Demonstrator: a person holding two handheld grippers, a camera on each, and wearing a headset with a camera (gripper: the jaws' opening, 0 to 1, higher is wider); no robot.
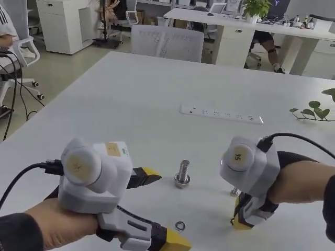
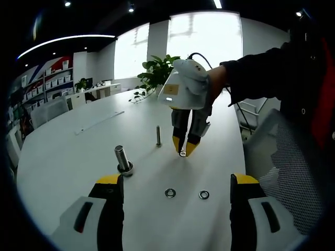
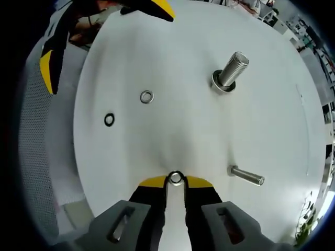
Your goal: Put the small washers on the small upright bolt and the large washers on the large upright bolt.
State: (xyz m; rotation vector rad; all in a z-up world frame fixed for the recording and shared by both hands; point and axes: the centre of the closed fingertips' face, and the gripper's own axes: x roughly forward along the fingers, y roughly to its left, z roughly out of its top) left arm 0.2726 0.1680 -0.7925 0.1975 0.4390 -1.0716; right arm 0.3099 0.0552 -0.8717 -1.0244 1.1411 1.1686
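Note:
The large upright bolt (image 1: pixel 182 173) stands mid-table with a washer round its base (image 3: pixel 222 83). The thin small bolt (image 3: pixel 247 175) stands to its right, partly hidden behind my right gripper in the head view. My right gripper (image 3: pixel 176 180) points down at the table just in front of the small bolt, shut on a washer (image 3: pixel 176 178) pinched between its yellow tips. Two loose washers (image 2: pixel 170 193) (image 2: pixel 204 195) lie flat on the table ahead of my left gripper (image 2: pixel 177 180). That gripper stands open with nothing between its jaws, near the large bolt.
A white power strip (image 1: pixel 221 113) lies further back on the white table (image 1: pixel 131 104). A plant sprig (image 1: pixel 314 111) reaches in at the right edge. An office chair (image 1: pixel 167 42) stands at the far side, with desks and seated people beyond.

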